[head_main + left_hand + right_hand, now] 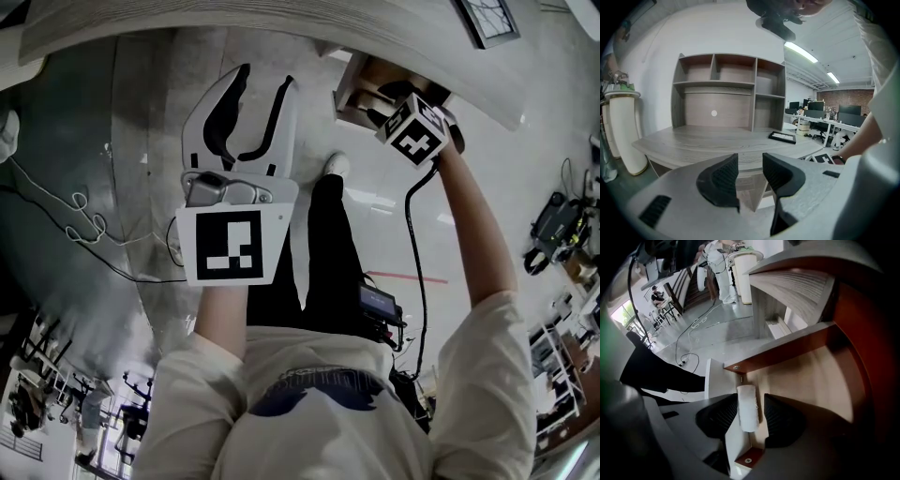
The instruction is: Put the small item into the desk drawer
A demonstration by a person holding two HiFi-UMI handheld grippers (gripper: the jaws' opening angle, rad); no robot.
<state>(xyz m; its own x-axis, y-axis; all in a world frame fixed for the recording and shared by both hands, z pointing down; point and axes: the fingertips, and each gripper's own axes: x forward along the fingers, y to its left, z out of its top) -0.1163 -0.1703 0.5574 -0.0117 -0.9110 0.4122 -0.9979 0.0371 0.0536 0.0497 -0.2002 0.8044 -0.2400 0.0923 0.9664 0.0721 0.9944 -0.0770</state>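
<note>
Evidently the placing step is at or near its end, judged from how things lie. The small item [747, 414], a pale roll-shaped thing, is seen inside the open drawer [813, 373], close against the wall near a corner, where it is unlikely to roll far. It lies between the jaws of the right gripper [750, 399] but is not gripped. The jaws are spread wide, and a clear gap is seen between the item and the pad on the right. On the other side the pad stands very near, and contact cannot be ruled out. The item is taken as let go. Whether its full length rests on the drawer floor cannot be told from this angle.

The right gripper is held forward and low because the drawer sits below the edge of the tabletop [708, 140]. In the head view the arm is seen stretched out to it.

The left gripper [263, 84] is held up, well apart from the drawer, jaws parted with nothing between them. Only the tabletop and the shelf unit [723, 89] are seen beyond them. It is judged to be held clear so the drawer mouth is not crowded, perhaps ready for pushing the drawer shut.

Risk noted: on withdrawal the near pad could drag the item. A straight pull-back along the jaws would be called for.
</note>
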